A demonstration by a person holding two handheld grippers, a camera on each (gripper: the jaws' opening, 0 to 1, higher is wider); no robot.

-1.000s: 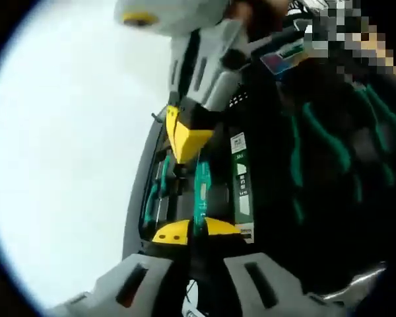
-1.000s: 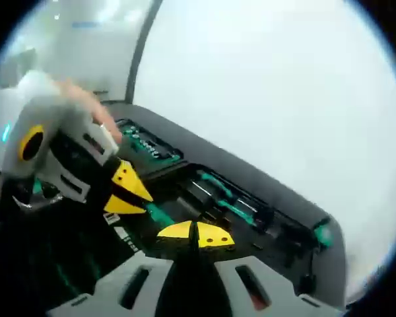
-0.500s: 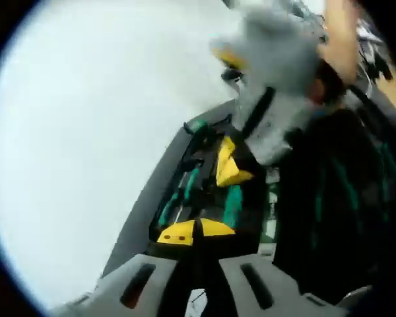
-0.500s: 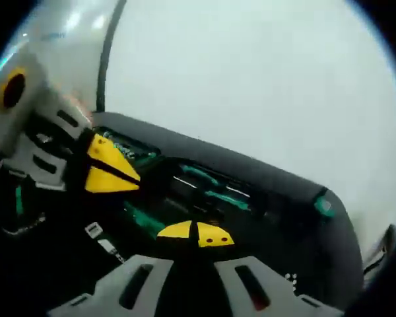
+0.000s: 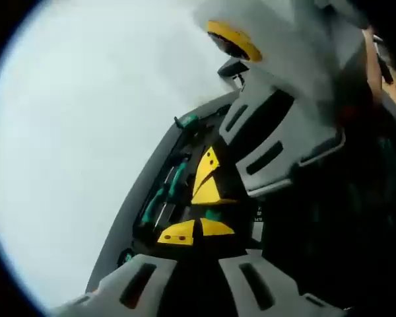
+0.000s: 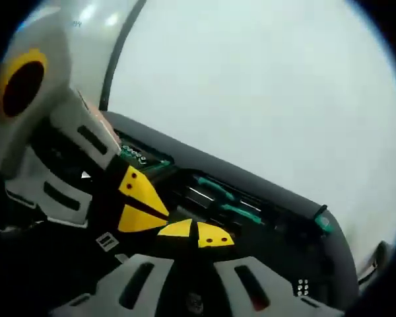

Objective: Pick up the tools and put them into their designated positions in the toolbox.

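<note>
The dark grey toolbox (image 5: 129,218) lies open on a white table, and green-handled tools (image 5: 164,195) rest in its slots. My left gripper (image 5: 195,231) is shut low over the tray. A sliver of green handle (image 5: 212,214) shows just past its yellow tips, but I cannot tell if it is gripped. The right gripper (image 5: 208,179) reaches in from the upper right, tips together, almost touching the left one. In the right gripper view my right gripper (image 6: 197,234) is shut over the toolbox (image 6: 251,181), with green tools (image 6: 219,198) beyond and the left gripper (image 6: 160,210) close at its left.
A white table top (image 6: 264,86) surrounds the toolbox. A green latch (image 6: 323,223) sits on the toolbox's near corner, and another (image 5: 188,121) shows at its far end in the left gripper view. A person's hand (image 5: 371,59) holds the right gripper.
The two grippers have drawn closer together over the tray. The long green handle seen in front of the left tips a second ago is now a small sliver.
</note>
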